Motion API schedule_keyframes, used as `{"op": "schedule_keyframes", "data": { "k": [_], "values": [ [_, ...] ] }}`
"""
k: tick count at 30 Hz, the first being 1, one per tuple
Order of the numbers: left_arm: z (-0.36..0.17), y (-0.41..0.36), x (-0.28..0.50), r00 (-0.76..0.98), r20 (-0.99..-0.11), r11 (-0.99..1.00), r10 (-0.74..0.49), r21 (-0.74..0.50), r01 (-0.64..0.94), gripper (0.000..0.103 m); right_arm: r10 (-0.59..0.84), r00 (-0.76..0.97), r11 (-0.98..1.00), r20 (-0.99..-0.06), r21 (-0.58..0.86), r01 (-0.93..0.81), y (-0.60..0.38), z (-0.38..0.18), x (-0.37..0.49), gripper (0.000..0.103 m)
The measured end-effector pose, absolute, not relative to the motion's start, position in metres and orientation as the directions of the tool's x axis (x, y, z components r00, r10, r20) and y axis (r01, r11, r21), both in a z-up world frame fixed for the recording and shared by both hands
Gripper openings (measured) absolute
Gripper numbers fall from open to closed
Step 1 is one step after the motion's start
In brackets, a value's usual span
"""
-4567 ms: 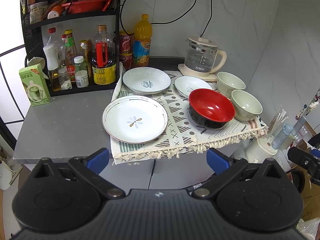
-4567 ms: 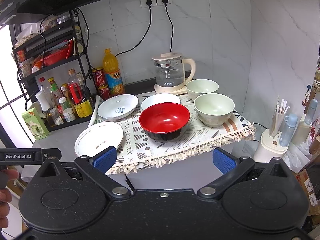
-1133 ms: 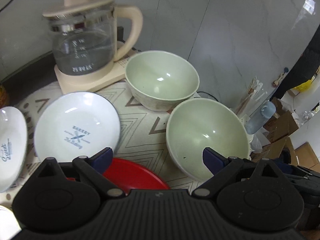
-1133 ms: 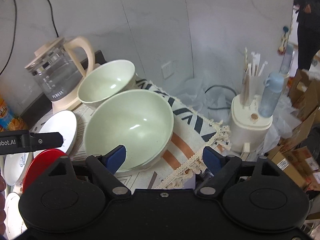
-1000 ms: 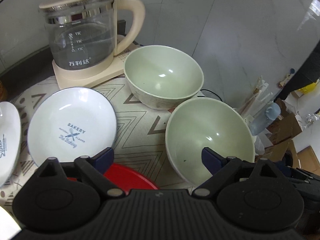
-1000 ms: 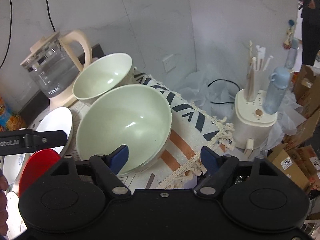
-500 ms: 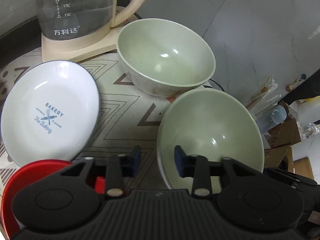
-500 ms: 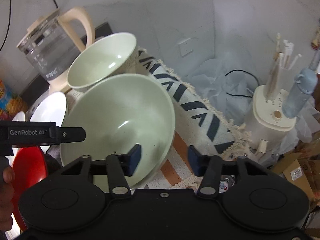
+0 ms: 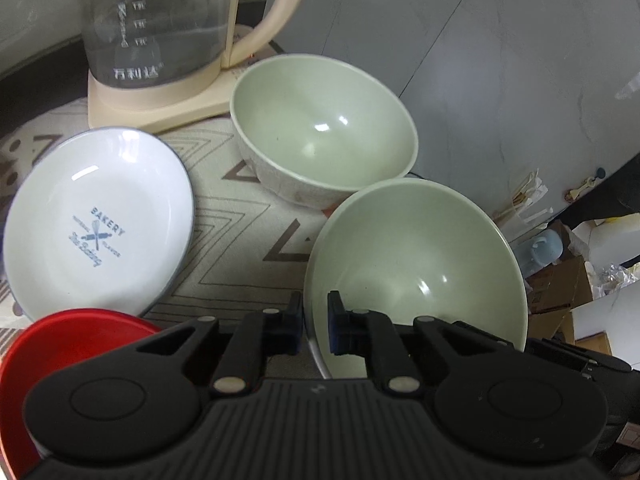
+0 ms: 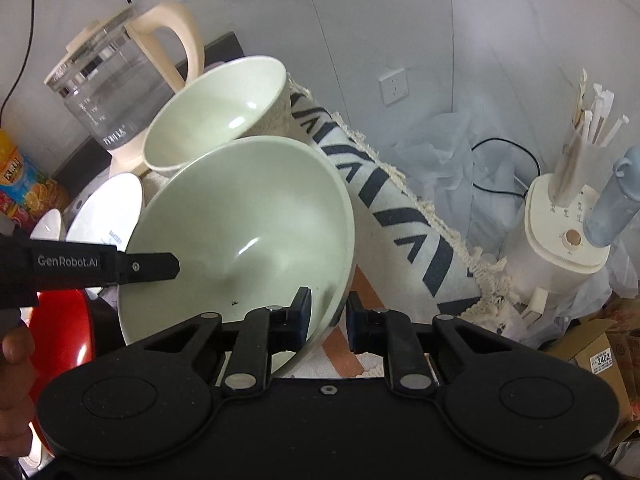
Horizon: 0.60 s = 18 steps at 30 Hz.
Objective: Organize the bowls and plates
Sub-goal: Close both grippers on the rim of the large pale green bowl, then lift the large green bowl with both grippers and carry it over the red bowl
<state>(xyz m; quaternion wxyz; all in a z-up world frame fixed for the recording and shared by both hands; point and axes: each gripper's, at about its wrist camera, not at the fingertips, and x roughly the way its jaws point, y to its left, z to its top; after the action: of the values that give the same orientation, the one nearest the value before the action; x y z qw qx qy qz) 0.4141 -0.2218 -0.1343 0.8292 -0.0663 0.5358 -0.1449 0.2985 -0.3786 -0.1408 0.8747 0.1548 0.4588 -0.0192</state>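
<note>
Patterned fringed cloth (image 9: 240, 240) under two pale green bowls; left gripper (image 9: 314, 326) clamped on nearer pale green bowl's (image 9: 420, 264) rim, right gripper (image 10: 328, 322) closing around opposite rim.

Two bowls (image 9: 416, 264) showing pale green; plate (image 9: 96, 220) showing white with blue print; red bowl (image 9: 60, 344); cloth (image 10: 400, 216) showing cream with dark chevrons.
</note>
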Motion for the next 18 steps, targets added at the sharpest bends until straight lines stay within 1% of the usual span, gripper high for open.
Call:
{"op": "schedule_keyframes", "data": {
  "k": [9,13,18],
  "values": [
    [-0.098,-0.207,0.404,0.456,-0.830,0.947,-0.322,-0.278,0.162,0.010,0.118,0.628,0.958,-0.769,0.254,0.131,-0.374,-0.112,0.293,0.019],
    [-0.085,-0.197,0.396,0.498,-0.811,0.951,-0.308,-0.263,0.160,0.010,0.131,0.649,0.960,-0.750,0.260,0.107,-0.368,-0.099,0.292,0.019],
    [-0.073,-0.182,0.386,0.524,-0.796,0.952,-0.303,-0.273,0.135,0.010,0.157,0.670,0.961,-0.725,0.267,0.064,-0.359,-0.087,0.290,0.019]
  ]
}}
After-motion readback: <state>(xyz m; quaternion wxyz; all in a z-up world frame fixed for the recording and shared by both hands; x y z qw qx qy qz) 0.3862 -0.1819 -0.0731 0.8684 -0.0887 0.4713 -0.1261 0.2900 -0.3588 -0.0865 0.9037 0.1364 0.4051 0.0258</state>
